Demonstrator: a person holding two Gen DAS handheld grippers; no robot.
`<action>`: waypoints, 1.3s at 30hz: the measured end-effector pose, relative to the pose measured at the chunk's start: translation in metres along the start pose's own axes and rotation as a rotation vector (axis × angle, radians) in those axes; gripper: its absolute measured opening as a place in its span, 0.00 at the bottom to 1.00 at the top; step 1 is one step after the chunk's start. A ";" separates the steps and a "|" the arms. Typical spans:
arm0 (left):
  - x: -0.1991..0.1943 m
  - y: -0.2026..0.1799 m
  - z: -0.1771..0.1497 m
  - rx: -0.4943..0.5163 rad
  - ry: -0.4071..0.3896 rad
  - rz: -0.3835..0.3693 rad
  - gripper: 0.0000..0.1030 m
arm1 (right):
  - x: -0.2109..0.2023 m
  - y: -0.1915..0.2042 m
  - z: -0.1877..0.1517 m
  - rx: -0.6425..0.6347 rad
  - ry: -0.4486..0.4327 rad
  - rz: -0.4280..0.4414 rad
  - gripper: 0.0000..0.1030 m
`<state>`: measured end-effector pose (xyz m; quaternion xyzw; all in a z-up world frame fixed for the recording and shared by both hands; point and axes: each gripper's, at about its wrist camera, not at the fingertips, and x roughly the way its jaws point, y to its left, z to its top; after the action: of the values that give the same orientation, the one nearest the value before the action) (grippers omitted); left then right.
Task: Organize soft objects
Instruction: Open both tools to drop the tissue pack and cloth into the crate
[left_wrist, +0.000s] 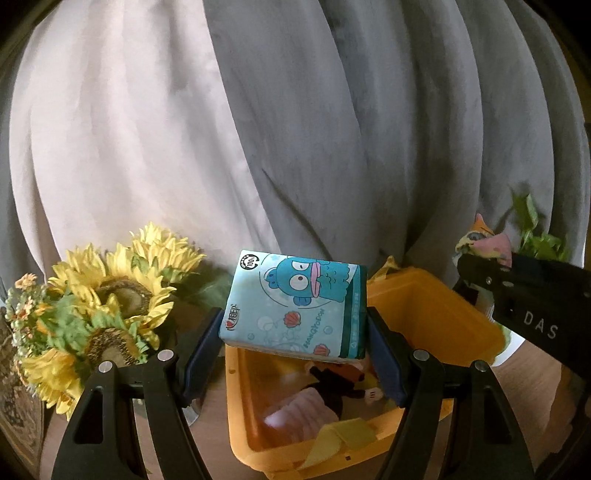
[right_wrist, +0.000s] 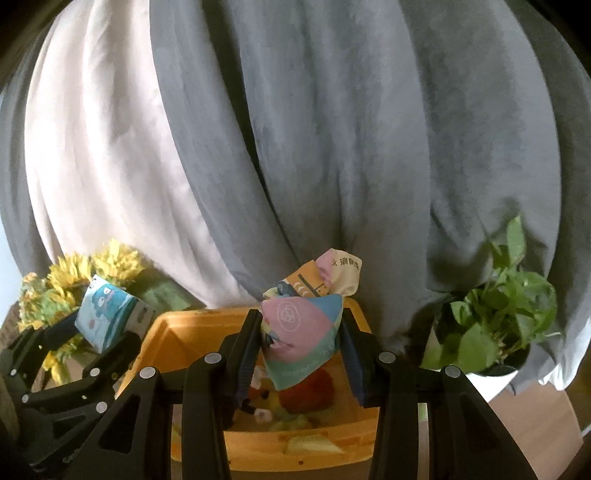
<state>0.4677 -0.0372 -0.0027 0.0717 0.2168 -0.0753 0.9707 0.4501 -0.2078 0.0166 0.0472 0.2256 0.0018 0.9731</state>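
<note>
Left gripper fingers pinch tissue pack by its short ends, above yellow bin. Right gripper fingers pinch cloth bundle over same bin. Both items appear light, soft, compressible; mid-body holds look adequate.

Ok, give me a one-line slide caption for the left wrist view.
Left gripper holds a blue cartoon tissue pack above the orange bin of soft toys, sunflowers alongside.
</note>
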 end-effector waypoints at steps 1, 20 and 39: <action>0.005 -0.001 -0.001 0.010 0.010 -0.003 0.72 | 0.006 -0.001 0.000 -0.004 0.012 0.001 0.41; 0.082 -0.006 -0.017 0.075 0.236 -0.096 0.72 | 0.093 0.006 -0.021 -0.094 0.277 0.014 0.41; 0.057 -0.007 -0.015 0.043 0.193 -0.061 0.87 | 0.070 -0.004 -0.021 -0.045 0.251 0.019 0.59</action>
<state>0.5111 -0.0482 -0.0419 0.0931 0.3099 -0.1020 0.9407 0.5036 -0.2079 -0.0336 0.0266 0.3451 0.0220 0.9379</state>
